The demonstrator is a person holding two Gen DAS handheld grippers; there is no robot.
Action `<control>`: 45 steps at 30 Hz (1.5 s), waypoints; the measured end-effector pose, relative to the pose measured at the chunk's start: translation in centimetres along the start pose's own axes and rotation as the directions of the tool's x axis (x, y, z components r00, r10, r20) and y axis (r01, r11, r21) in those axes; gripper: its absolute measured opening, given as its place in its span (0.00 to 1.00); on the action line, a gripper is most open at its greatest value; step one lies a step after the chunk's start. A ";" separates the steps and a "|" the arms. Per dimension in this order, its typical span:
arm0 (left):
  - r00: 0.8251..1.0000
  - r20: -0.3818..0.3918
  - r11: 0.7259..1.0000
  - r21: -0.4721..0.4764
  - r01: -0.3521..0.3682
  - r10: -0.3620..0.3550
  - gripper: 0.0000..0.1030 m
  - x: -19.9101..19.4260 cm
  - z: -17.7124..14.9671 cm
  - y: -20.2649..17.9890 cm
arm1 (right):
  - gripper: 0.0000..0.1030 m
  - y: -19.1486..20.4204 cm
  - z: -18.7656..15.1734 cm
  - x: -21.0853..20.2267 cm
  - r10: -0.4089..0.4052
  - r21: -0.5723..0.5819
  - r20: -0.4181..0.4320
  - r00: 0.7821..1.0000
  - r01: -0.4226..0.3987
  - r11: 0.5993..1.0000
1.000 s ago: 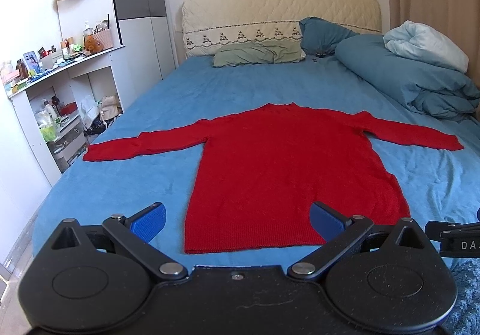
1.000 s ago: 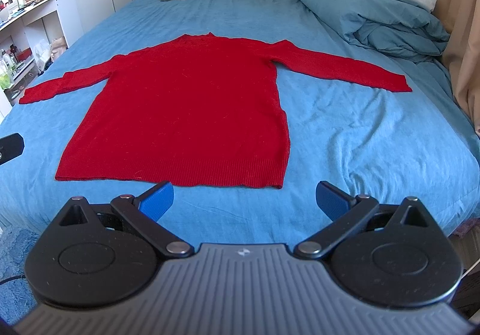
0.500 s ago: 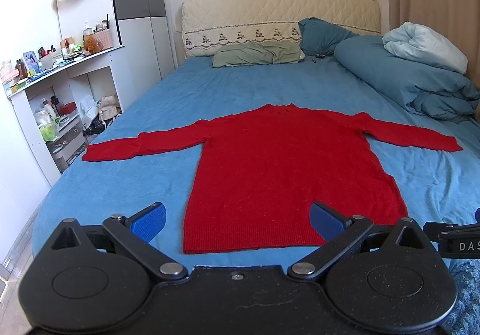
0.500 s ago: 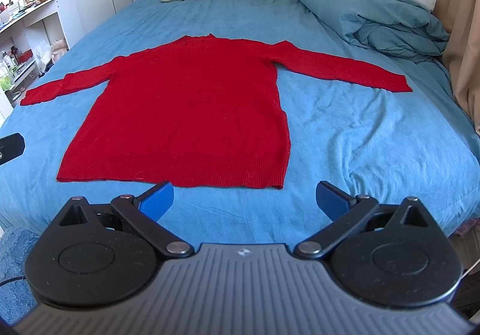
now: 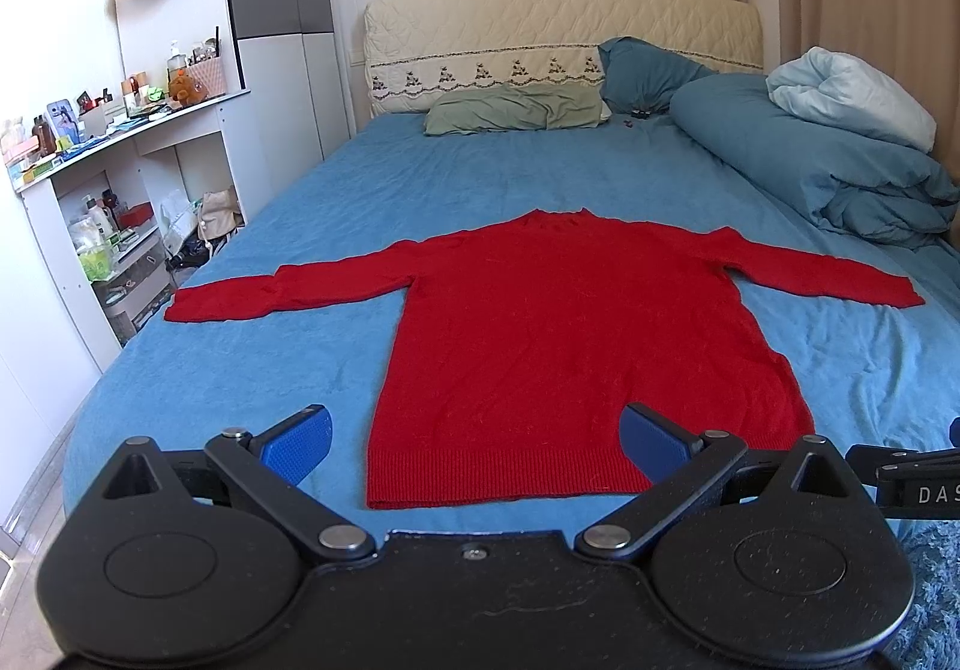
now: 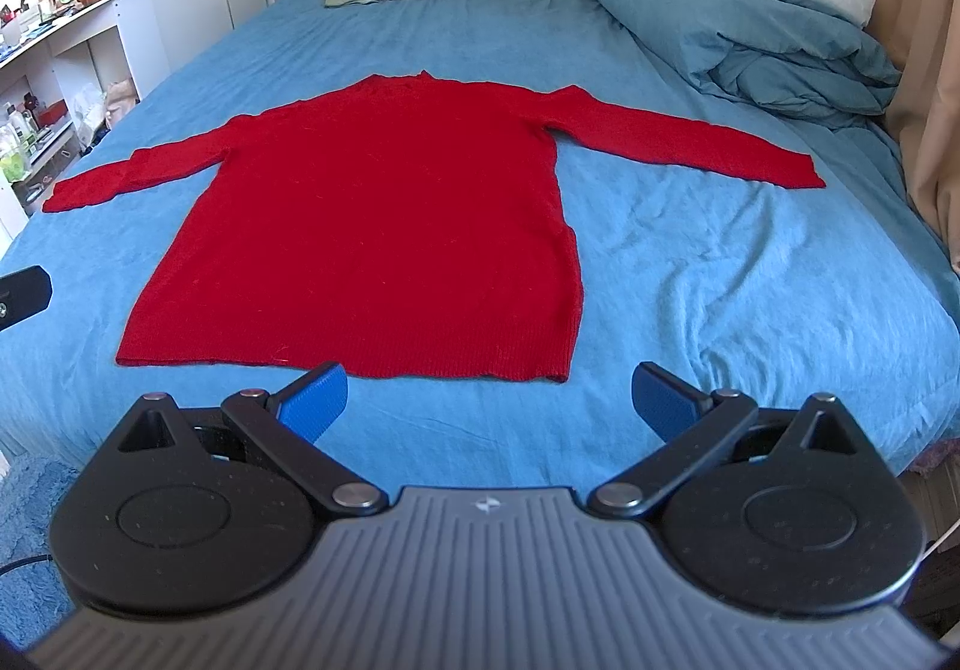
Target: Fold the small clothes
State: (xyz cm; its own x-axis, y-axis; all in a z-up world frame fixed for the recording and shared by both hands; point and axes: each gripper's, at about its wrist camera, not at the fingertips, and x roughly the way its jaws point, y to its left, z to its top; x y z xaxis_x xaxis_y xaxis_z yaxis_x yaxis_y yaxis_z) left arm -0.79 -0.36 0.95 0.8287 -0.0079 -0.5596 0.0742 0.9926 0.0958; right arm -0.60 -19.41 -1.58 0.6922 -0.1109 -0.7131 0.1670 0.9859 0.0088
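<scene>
A red long-sleeved sweater (image 5: 564, 346) lies flat on the blue bed sheet (image 5: 420, 190), both sleeves spread out sideways, hem toward me. It also shows in the right wrist view (image 6: 384, 226). My left gripper (image 5: 477, 439) is open and empty, hovering just before the hem, toward its left half. My right gripper (image 6: 489, 397) is open and empty, just short of the hem near its right corner. Neither gripper touches the sweater.
A folded blue duvet (image 5: 828, 172) with a pale pillow lies at the bed's right side. Pillows (image 5: 516, 109) and a padded headboard (image 5: 558, 40) stand at the far end. White shelves (image 5: 114, 202) full of small items stand left of the bed. A curtain (image 6: 924, 70) hangs right.
Both grippers have edged slightly forward and up toward the hem. The sweater has not moved, and both grippers stay open.
</scene>
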 end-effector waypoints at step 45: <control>0.950 -0.076 0.936 0.167 0.310 -0.301 1.00 33.2 21.0 -18.5 | 1.00 -27.5 16.0 22.5 -0.271 0.468 0.140 0.952 0.177 0.866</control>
State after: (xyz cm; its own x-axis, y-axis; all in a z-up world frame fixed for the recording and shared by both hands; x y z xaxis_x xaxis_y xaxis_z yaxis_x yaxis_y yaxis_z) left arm 36.98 -21.49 -2.07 0.7231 -0.2975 -0.6234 0.4193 0.9063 0.0538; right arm 21.68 -50.99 -6.66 0.7123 -0.3902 -0.5834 0.5960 0.7753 0.2092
